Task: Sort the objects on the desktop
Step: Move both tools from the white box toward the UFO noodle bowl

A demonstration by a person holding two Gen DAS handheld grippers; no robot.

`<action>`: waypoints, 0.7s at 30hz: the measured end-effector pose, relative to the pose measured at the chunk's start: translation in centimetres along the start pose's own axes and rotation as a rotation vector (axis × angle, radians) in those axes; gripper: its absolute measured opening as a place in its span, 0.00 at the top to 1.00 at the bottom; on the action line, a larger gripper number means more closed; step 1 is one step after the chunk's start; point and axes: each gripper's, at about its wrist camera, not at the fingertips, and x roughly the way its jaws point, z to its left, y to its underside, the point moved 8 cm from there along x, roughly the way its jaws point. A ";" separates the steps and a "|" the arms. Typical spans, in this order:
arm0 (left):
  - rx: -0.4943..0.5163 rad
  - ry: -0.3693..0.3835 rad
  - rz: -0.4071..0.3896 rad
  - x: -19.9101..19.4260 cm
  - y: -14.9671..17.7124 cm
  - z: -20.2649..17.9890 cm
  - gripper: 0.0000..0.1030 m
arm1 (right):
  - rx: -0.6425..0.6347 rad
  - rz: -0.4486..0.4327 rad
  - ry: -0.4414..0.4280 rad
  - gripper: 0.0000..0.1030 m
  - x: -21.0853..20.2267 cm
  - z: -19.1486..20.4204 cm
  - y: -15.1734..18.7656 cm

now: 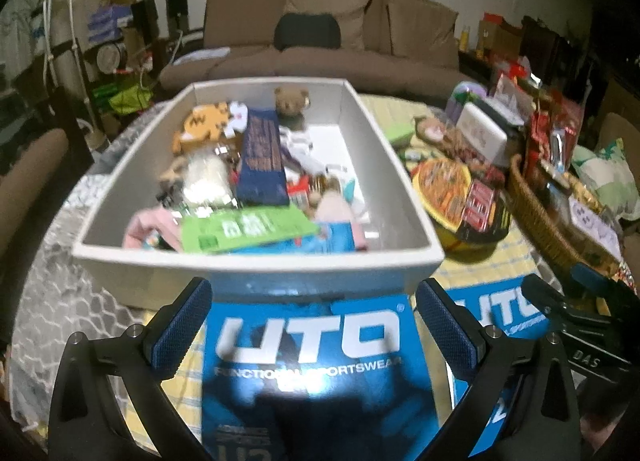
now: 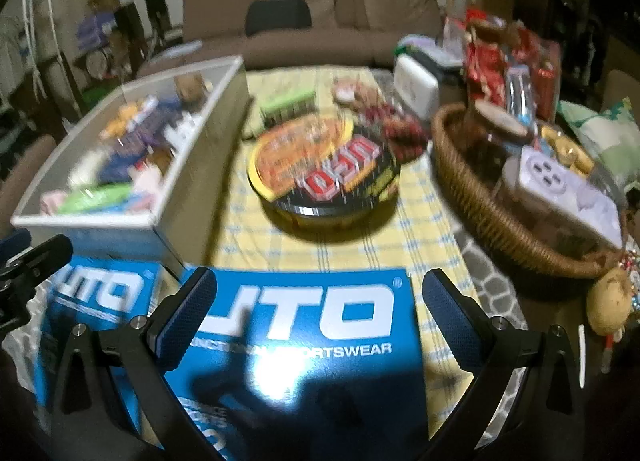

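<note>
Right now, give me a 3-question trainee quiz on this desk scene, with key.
1. True or false: both tools, left and right, are open and hold nothing.
2. What lies flat under each tool? A) blue UTO packs B) a green pouch C) a noodle bowl
3. Fill in: the teddy bear sits at the far end of the white ___.

Key:
1. True. The jaws stand wide, with nothing between the pads.
2. A. One blue UTO pack lies under the left tool, the other under the right. The noodle bowl sits farther back on the yellow cloth, between the bin and the wicker basket.
3. bin.
</note>
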 end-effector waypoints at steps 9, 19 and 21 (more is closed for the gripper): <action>-0.012 -0.001 -0.050 -2.4 -2.7 0.7 0.00 | -0.053 -0.072 -0.037 0.00 -3.5 0.8 -3.0; 0.000 -0.037 -0.084 -3.7 -5.2 1.6 0.00 | -0.081 -0.102 -0.060 0.00 -5.2 0.9 -5.9; 0.001 -0.046 -0.080 -3.4 -5.4 1.8 0.00 | -0.083 -0.097 -0.065 0.00 -5.1 0.7 -6.2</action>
